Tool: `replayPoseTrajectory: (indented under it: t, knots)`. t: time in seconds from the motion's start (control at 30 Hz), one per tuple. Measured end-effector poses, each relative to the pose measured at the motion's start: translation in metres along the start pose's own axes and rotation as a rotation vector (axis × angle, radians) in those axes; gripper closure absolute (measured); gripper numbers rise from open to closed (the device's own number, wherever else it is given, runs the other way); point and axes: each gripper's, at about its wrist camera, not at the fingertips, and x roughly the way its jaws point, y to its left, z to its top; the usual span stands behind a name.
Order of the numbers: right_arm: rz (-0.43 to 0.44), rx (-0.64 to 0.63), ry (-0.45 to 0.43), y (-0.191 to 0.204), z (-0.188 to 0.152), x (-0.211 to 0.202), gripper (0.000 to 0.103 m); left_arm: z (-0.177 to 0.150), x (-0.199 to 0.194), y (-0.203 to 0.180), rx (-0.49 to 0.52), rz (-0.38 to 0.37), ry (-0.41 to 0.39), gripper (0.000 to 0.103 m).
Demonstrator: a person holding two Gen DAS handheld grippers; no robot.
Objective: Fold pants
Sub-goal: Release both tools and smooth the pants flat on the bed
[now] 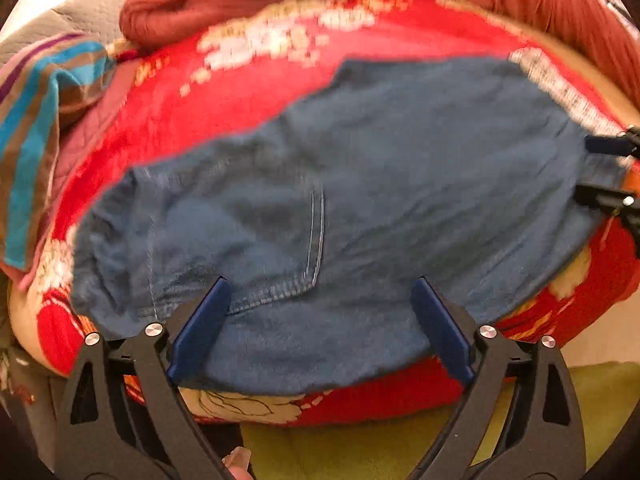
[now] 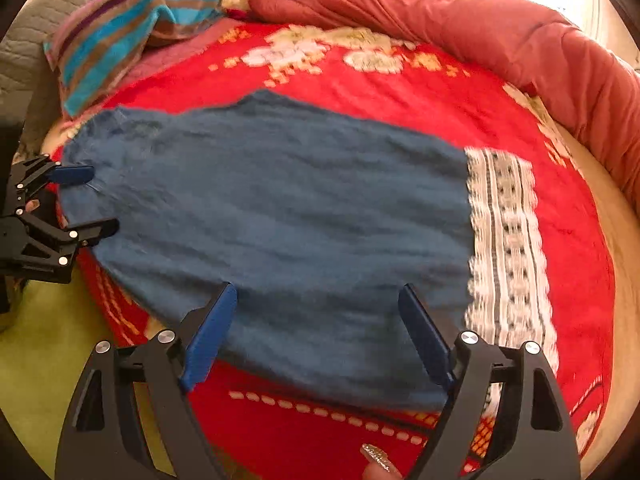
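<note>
Blue denim pants lie folded flat on a red flowered blanket; the right wrist view shows them as a wide blue slab. My left gripper hovers open over their near edge beside a stitched pocket, with cloth under the gap but no pad pressing. It also shows at the pants' left end. My right gripper stands open over the near edge too, and shows at the right end. A white patterned band adjoins the pants' right end.
A striped cloth and a rust-red quilt lie along the blanket's far side, with grey quilted fabric at the far left. Yellow-green flooring lies below the near edge. A fingertip shows at the bottom.
</note>
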Motion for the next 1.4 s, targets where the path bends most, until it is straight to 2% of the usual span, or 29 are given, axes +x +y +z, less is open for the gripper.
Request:
replayPoseTrajectory:
  t: [0.13, 0.4, 0.67, 0.87, 1.1, 1.2, 1.4]
  knots:
    - [0.013, 0.057, -0.004, -0.013, -0.012, -0.001, 0.021, -0.002, -0.001, 0.005, -0.017, -0.018, -0.008, 0.014]
    - [0.043, 0.113, -0.054, -0.023, -0.01, -0.019, 0.021, -0.007, -0.013, 0.002, -0.021, 0.003, -0.038, 0.012]
    - [0.018, 0.19, -0.14, -0.053, -0.013, -0.048, 0.015, -0.003, -0.039, 0.006, -0.066, 0.048, -0.111, 0.01]
    - [-0.006, 0.247, -0.179, -0.081, -0.017, -0.059, 0.014, 0.003, -0.053, 0.006, -0.089, 0.059, -0.145, 0.01]
    - [-0.029, 0.295, -0.195, -0.105, -0.027, -0.065, 0.014, 0.023, -0.063, -0.002, -0.093, 0.011, -0.168, 0.01]
    - [-0.034, 0.312, -0.2, -0.112, -0.033, -0.067, 0.014, 0.04, -0.064, -0.012, -0.093, -0.046, -0.169, 0.01]
    - [-0.02, 0.33, -0.199, -0.118, -0.04, -0.065, 0.014, 0.074, -0.058, -0.043, -0.015, -0.074, -0.166, 0.01]
